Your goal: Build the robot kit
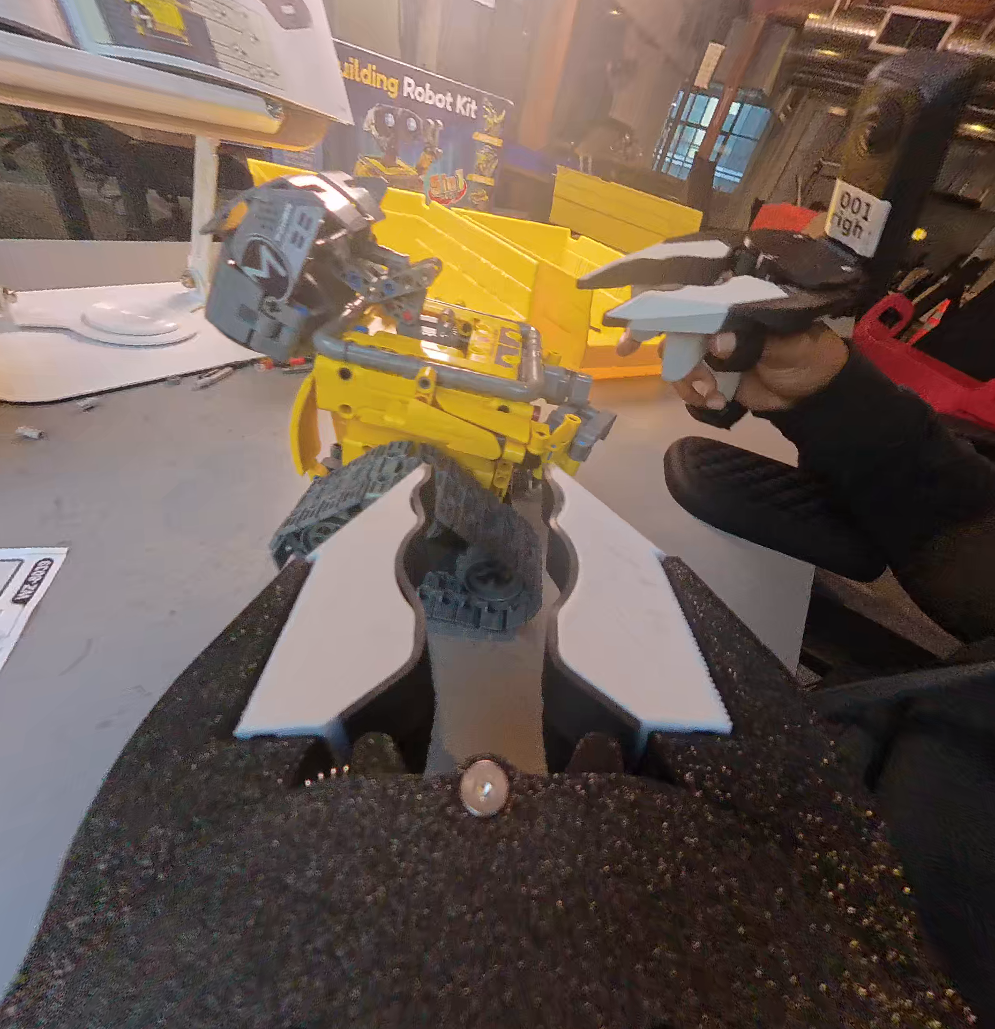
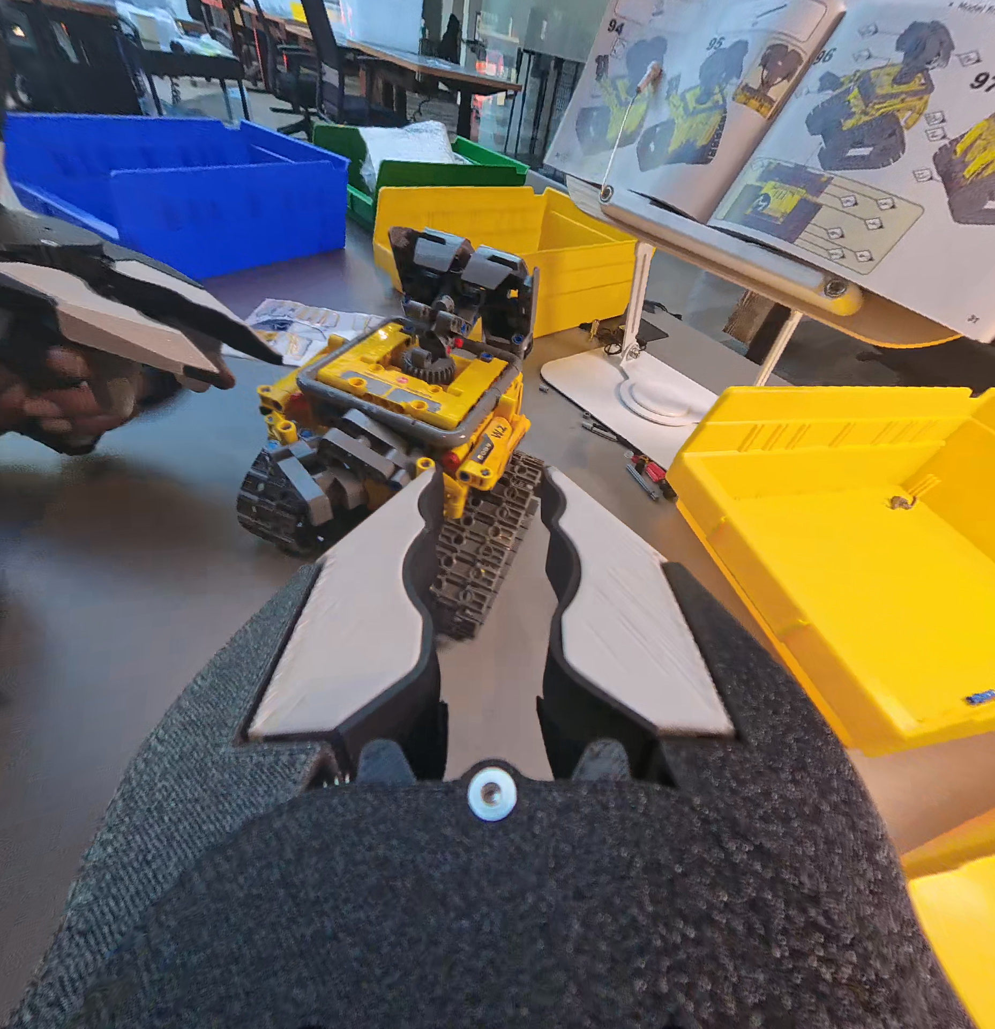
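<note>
A yellow and grey brick-built tracked robot stands on the grey table, its dark head turned left. My left gripper is open and empty, with the robot's grey track seen between its fingers. It also shows in the right wrist view, hovering left of the robot and apart from it. My right gripper is open and empty, just short of the robot, in line with its other track. In the left wrist view the right gripper hangs to the robot's right, a hand holding it.
An open instruction booklet rests on a white stand behind the robot. Yellow bins, a blue bin and a green bin ring the table. Small loose parts, a paper sheet and a kit box are nearby.
</note>
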